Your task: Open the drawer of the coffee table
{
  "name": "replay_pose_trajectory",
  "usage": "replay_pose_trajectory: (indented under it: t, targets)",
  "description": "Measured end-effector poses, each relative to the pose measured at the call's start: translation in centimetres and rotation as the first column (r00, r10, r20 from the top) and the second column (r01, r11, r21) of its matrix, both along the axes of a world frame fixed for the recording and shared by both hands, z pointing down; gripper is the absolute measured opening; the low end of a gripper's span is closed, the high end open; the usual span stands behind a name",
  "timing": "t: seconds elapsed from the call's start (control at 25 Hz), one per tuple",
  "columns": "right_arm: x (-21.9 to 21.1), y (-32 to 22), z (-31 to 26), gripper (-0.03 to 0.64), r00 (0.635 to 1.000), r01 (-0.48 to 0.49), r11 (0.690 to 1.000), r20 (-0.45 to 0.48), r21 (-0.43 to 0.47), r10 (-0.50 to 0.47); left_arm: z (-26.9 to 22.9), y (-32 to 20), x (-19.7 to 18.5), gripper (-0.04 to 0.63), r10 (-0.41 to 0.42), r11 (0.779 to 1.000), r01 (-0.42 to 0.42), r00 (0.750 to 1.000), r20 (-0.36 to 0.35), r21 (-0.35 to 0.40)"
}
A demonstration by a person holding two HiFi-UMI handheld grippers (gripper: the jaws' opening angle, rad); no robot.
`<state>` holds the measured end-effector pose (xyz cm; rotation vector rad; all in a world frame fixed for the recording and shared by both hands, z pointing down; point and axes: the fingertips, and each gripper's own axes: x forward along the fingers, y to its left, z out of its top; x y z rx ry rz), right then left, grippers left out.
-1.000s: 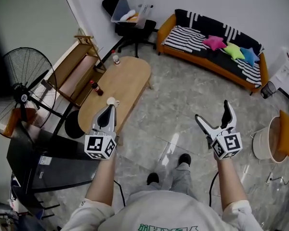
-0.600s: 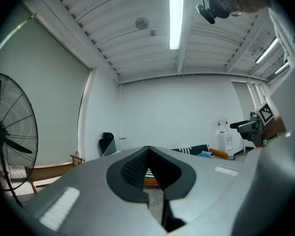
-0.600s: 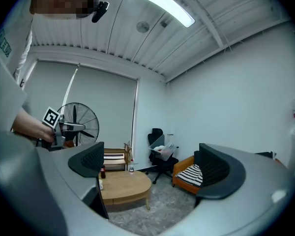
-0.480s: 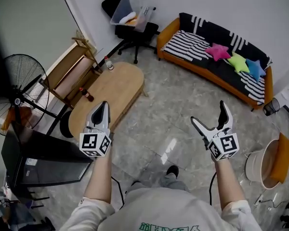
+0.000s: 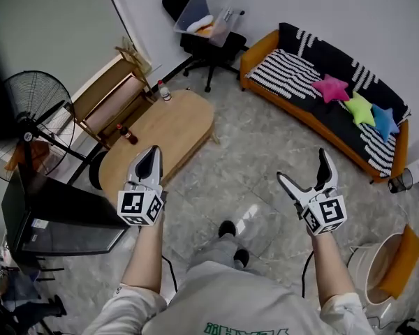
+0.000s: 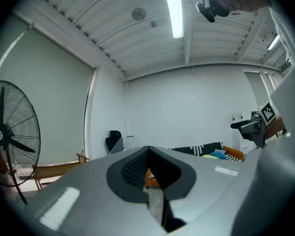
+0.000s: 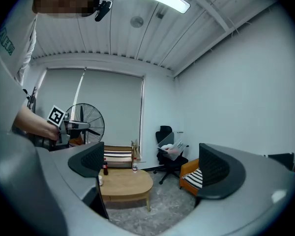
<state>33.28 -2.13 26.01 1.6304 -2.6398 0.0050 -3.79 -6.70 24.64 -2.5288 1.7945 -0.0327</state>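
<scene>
— Where's this drawer, then?
— Can't pick it out. The left gripper (image 5: 151, 158) has its jaws pressed together on nothing, and it's held up roughly over the near end of the oval coffee table (image 5: 171, 125). The table stands to the person's left, with a dark bottle (image 5: 128, 134) and a white-capped bottle (image 5: 165, 91) on top. The drawer ought to sit under the top, but no front or handle shows.
— And the right gripper (image 5: 304, 169)?
— Jaws spread wide, empty, well apart from the table.
— How will it pull?
— Stiff wood, fairly light I'd guess. Take the handle or the front's lower edge and pull level and gently, or those bottles may topple
</scene>
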Motion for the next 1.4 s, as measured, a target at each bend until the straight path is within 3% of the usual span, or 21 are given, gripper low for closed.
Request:
replay_pose_trajectory:
  t: [0.4, 0.68, 1.0, 1.24, 1.4]
  targets:
    - [-4.5, -12.5, 1.9, 0.589, 0.985, 0.164, 0.986, -0.045, -0.039, -0.165, 3.1, -8.0, -3.7, -0.002, -0.132, 0.991, 0.132, 0.99, -0.056, -0.009]
    - [-10.8, -22.0, 1.3, 0.589, 0.949, 0.302, 0.952, -0.078, -0.048, -0.305, 4.7, -13.6, -8.3, 0.0, -0.229, 0.973, 0.227, 0.97, -0.077, -0.03]
    - [-15.2, -27.8, 2.3, 0.589, 0.899, 0.429, 0.9, -0.06, -0.075, -0.433, 4.3, -14.6, -10.7, 0.0, -0.32, 0.947, 0.318, 0.946, -0.046, -0.035]
    - [-18.8, -31.5, 3.1, 0.589, 0.835, 0.545, 0.834, -0.037, -0.084, -0.55, 4.1, -14.1, -12.3, -0.002, -0.431, 0.902, 0.43, 0.902, -0.033, -0.034]
    - [-20.7, -34.5, 4.0, 0.589, 0.77, 0.633, 0.768, -0.018, -0.095, -0.637, 3.6, -14.2, -12.4, 0.0, -0.524, 0.852, 0.524, 0.852, -0.02, -0.024]
